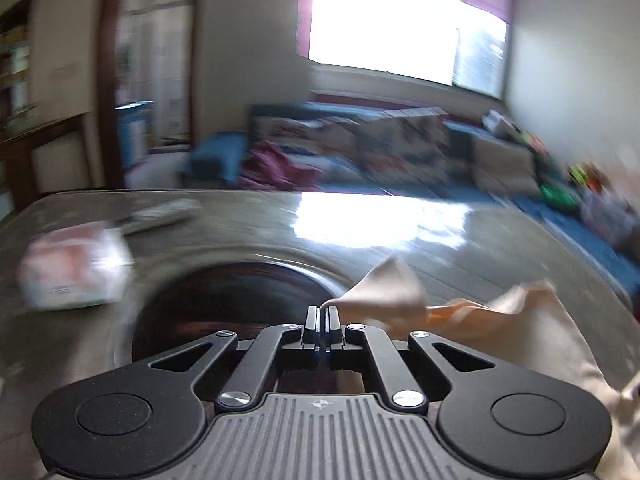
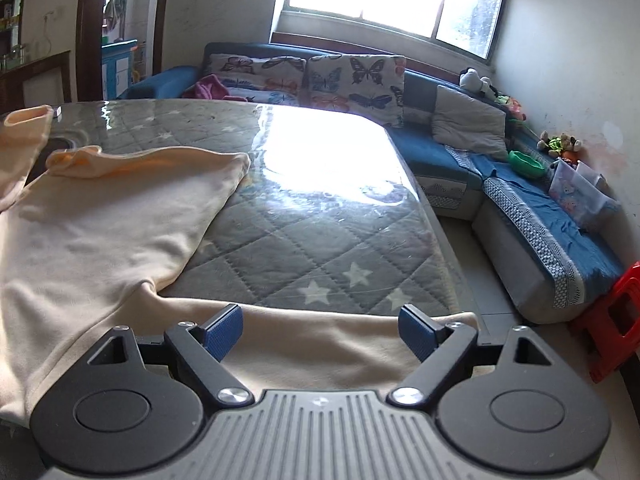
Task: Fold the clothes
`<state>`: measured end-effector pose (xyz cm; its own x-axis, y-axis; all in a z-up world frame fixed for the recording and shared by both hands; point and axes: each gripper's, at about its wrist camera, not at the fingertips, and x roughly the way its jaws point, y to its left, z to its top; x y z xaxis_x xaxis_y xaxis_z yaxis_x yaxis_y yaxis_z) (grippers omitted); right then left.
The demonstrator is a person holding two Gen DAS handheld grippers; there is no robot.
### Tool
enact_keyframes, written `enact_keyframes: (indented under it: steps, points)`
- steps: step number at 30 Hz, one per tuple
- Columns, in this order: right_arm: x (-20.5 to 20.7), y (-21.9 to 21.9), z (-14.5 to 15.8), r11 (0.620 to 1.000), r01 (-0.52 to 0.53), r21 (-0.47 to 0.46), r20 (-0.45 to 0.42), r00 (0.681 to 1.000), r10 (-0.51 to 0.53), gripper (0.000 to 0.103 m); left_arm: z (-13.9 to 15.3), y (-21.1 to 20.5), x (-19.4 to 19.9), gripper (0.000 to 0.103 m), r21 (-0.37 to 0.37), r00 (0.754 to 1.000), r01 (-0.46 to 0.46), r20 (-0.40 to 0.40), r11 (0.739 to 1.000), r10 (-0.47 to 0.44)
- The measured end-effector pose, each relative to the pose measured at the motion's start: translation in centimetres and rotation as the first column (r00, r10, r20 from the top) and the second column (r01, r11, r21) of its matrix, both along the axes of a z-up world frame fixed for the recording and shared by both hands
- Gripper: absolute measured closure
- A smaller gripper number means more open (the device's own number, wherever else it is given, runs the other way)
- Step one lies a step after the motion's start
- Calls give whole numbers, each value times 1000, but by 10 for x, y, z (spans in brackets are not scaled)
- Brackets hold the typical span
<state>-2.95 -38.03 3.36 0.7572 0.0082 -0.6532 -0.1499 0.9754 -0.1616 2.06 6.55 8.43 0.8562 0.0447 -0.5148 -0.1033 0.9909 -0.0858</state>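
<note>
Left wrist: fingers pinching cream shirt, collar far; right fingers wide apart.

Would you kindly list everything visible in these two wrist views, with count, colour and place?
garment: one, cream, spread on the table's left and near side.
table: one, grey quilted star cover under clear glossy sheet, centre.
sofa: one, blue corner type, behind and right of table.
butterfly cushions: two, white with coloured butterflies, on sofa back.
grey cushion: one, in the sofa corner.
green bowl: one, on sofa at right.
red stool: one, on floor at far right.
packet: one, white-pink, blurred, on table's left.
left gripper: one, black, shut on a fold of garment.
right gripper: one, black, blue pads, open above garment's near edge.
</note>
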Motion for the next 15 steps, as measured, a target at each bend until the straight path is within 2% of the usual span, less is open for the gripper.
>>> enact_keyframes:
  steps: [4,8,11,14,15]
  points:
    - [-1,-1,-5,1000,-6,17,-16,1000,6,10,3,51,-32,101,-19,991,-137,-3,990,137]
    - [-3,-3,-10,999,-10,44,-28,1000,11,4,-15,91,-61,101,-54,971,-233,-75,971,228]
    - [-4,-6,-11,998,-8,62,-31,999,9,0,-27,103,-78,101,-41,956,-274,-116,961,268]
    - [-3,-11,-13,995,-3,96,-43,999,7,0,-37,112,-89,101,-32,937,-323,-148,946,315]
    - [-2,-13,-14,994,0,109,-49,999,6,0,-36,110,-90,101,-34,938,-319,-153,947,311]
